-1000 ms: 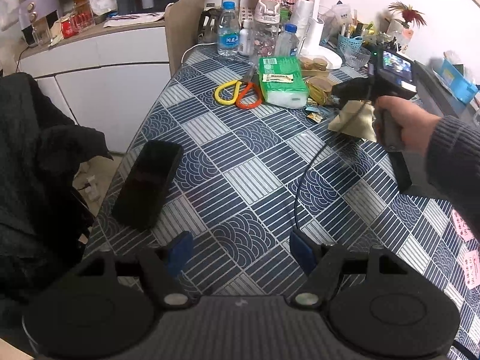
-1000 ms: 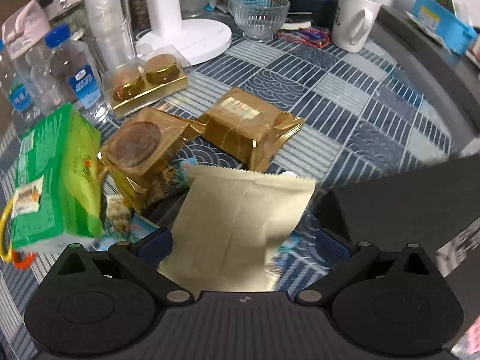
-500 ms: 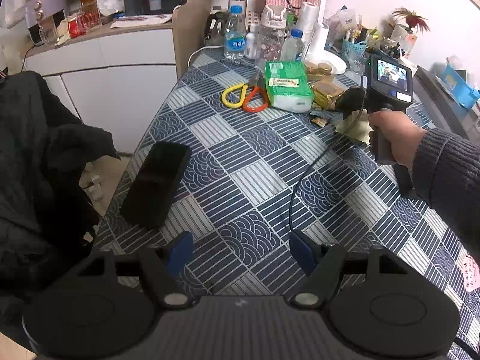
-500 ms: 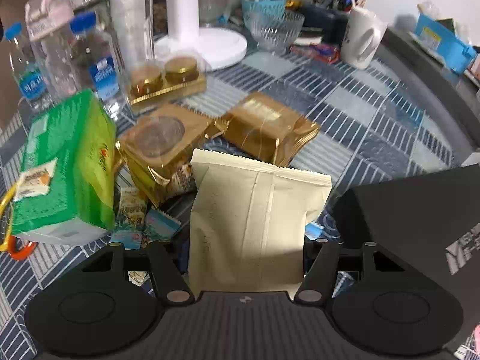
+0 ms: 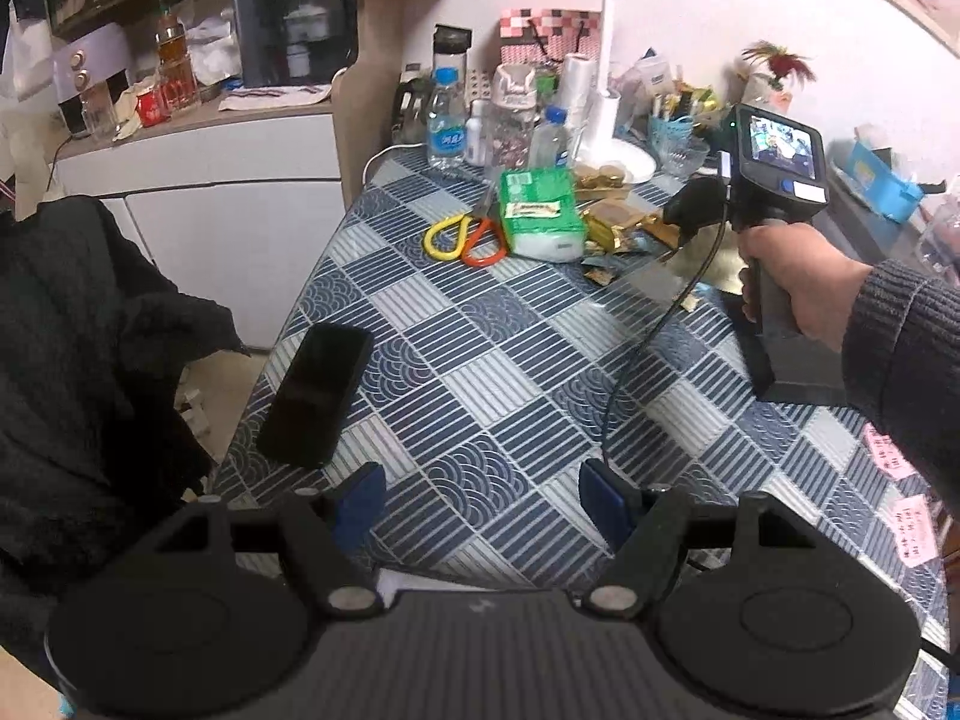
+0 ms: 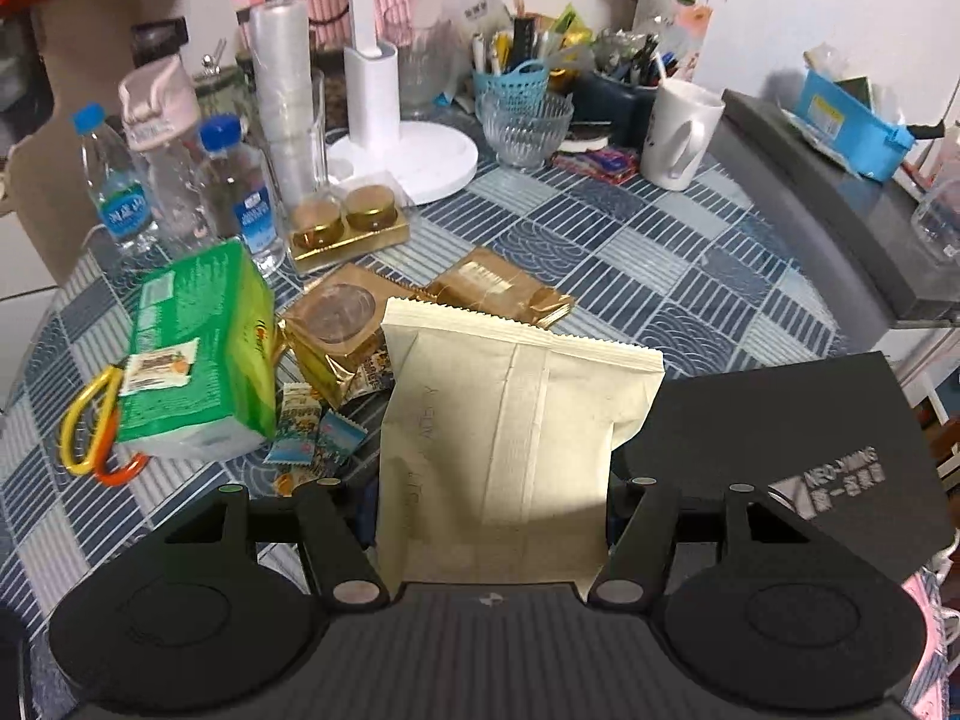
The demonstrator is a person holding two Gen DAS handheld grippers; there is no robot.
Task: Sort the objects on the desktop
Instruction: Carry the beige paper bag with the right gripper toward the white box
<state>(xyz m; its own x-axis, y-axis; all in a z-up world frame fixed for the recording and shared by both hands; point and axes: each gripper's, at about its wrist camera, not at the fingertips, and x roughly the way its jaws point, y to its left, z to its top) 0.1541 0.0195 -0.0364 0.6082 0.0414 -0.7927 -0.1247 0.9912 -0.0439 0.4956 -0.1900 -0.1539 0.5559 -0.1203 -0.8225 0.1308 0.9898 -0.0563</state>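
My right gripper [image 6: 489,504] is shut on a beige paper pouch [image 6: 510,420], which it holds up off the blue patterned tablecloth [image 6: 690,276]. Behind the pouch lie two gold snack packets [image 6: 336,324], a green tissue pack [image 6: 198,354] and small candy wrappers [image 6: 312,426]. In the left wrist view a hand [image 5: 792,282] holds the right tool over that pile. My left gripper [image 5: 480,492] hangs open above the near table edge with nothing between its blue pads. A black phone [image 5: 318,402] lies just left of it.
Yellow and orange rings [image 5: 462,234] lie beside the tissue pack. A black box [image 6: 792,450] sits right of the pouch. At the back stand water bottles [image 6: 240,192], a white lamp base [image 6: 414,156], a glass bowl [image 6: 525,126] and a white mug [image 6: 678,138]. Dark clothing [image 5: 78,360] hangs left.
My right gripper closed on the beige pouch and lifted it off the table. Both grippers have risen and pulled back, so the table looks farther away.
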